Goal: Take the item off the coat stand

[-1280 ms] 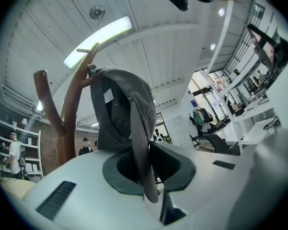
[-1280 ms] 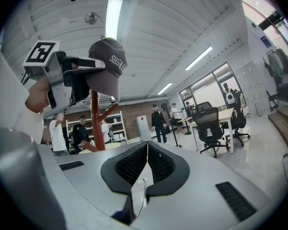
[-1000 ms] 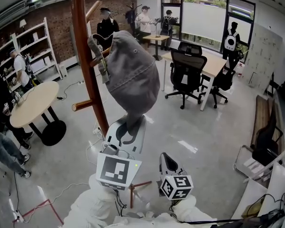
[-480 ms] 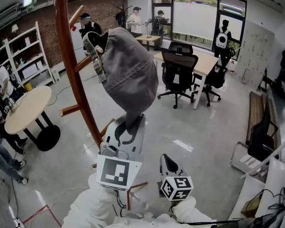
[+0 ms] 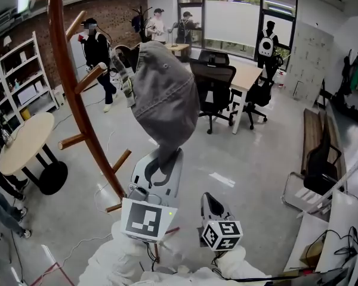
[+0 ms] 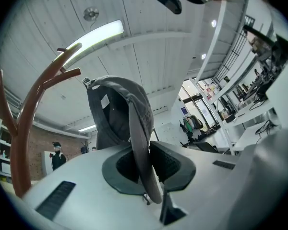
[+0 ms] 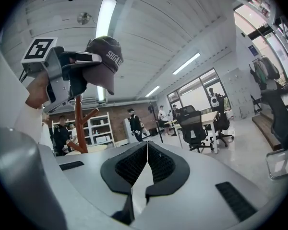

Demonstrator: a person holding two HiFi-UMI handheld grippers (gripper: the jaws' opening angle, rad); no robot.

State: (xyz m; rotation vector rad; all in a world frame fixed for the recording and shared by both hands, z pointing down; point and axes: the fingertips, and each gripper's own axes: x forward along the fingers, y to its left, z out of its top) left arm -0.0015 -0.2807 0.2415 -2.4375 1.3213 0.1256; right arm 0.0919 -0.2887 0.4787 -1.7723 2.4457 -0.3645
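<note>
A grey cap (image 5: 164,100) hangs free in the air to the right of the brown wooden coat stand (image 5: 71,94), apart from its pegs. My left gripper (image 5: 163,164) is shut on the cap's brim from below. In the left gripper view the brim (image 6: 143,162) runs between the closed pads, with the cap's crown (image 6: 117,109) above and the stand (image 6: 19,143) at the left. My right gripper (image 5: 210,204) sits lower, to the right, shut with nothing in it; its pads (image 7: 134,164) meet. The right gripper view shows the cap (image 7: 103,56) in the left gripper (image 7: 62,75).
A round table (image 5: 24,142) stands at the left beside white shelves (image 5: 18,82). Black office chairs (image 5: 212,85) and a long desk (image 5: 247,76) are behind the cap. Several people stand at the back. A bench (image 5: 313,136) lines the right wall.
The cap, held by my left gripper, has come away from the stand's peg; the stand now lies further left of it. The right gripper has stayed put.
</note>
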